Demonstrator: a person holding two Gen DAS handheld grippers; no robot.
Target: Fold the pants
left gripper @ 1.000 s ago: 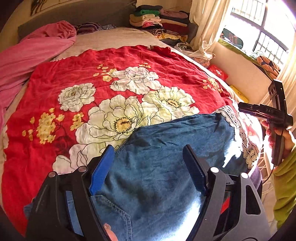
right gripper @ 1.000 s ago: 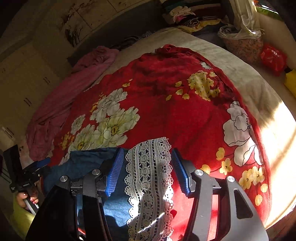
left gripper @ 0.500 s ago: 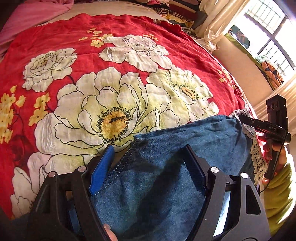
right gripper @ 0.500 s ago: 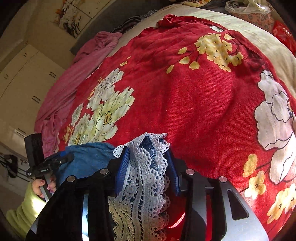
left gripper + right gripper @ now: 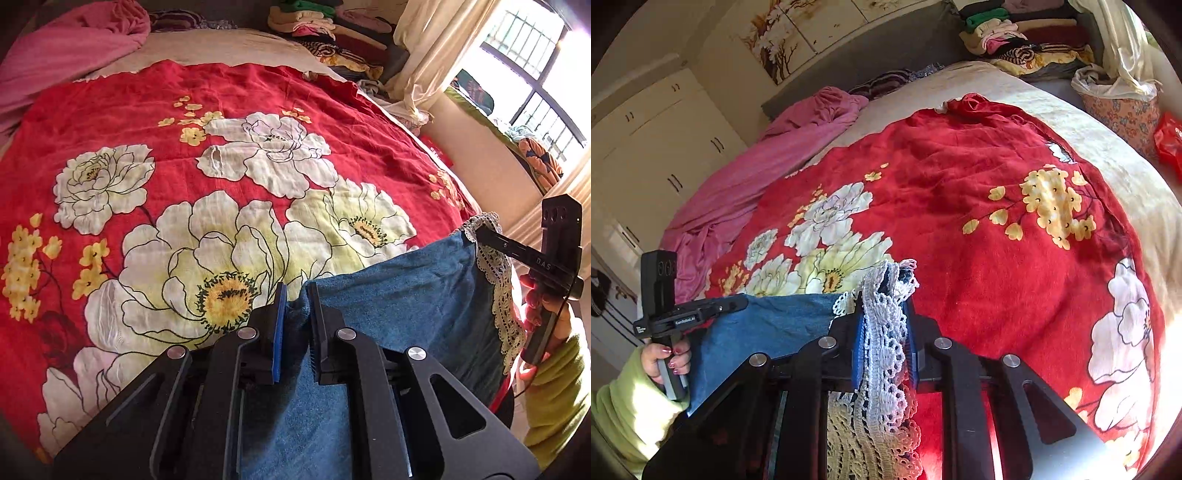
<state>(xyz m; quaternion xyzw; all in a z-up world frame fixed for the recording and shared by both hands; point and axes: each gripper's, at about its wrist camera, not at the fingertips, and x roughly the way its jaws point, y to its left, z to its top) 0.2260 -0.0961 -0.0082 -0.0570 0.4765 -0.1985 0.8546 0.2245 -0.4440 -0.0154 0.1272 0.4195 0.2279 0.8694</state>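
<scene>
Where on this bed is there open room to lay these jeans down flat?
The red floral blanket is bare from the jeans ahead to its far edge. Crowded: the pink bedding at far left, and the stacked clothes by the curtain at the far end.

A home bedroom is showing here: a wide bed under a red floral cotton bedspread (image 5: 155, 122) is stretching ahead of both grippers, a crumpled pink blanket (image 5: 768, 158) and stacked folded clothes (image 5: 1015, 33) are lying beyond, and cream wardrobe doors (image 5: 653, 147) are standing left.
</scene>
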